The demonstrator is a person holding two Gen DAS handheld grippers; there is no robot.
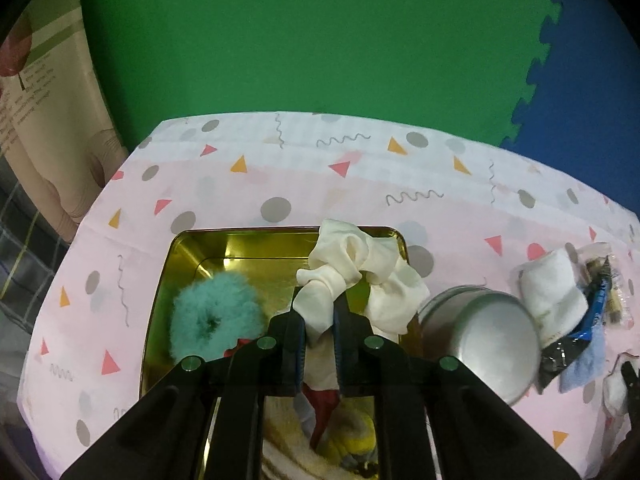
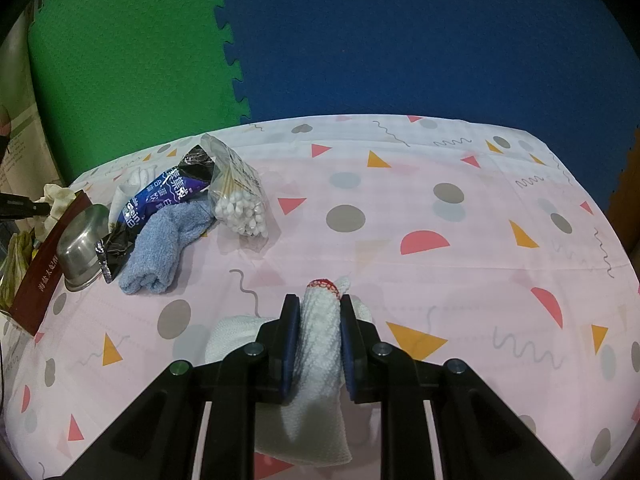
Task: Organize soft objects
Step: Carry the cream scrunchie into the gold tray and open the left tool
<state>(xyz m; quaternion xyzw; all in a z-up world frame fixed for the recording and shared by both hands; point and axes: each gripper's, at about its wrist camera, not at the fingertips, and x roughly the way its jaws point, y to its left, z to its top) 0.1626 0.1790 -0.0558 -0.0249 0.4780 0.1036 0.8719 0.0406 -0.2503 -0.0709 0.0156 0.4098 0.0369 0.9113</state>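
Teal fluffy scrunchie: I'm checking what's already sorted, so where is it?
In the left wrist view the teal fluffy scrunchie lies inside the gold tin, on its left side, left of the cream scrunchie pinched in the left gripper.

We are seeing the left gripper (image 1: 319, 312) and the right gripper (image 2: 319, 312) showing matching builds: black angular linkage arms, round silvery-green screw heads at the joints, and blue pads lining both black fingers.

fluffy ring (image 1: 214, 312) in tin (image 1: 188, 248), bowl (image 1: 480, 336) right
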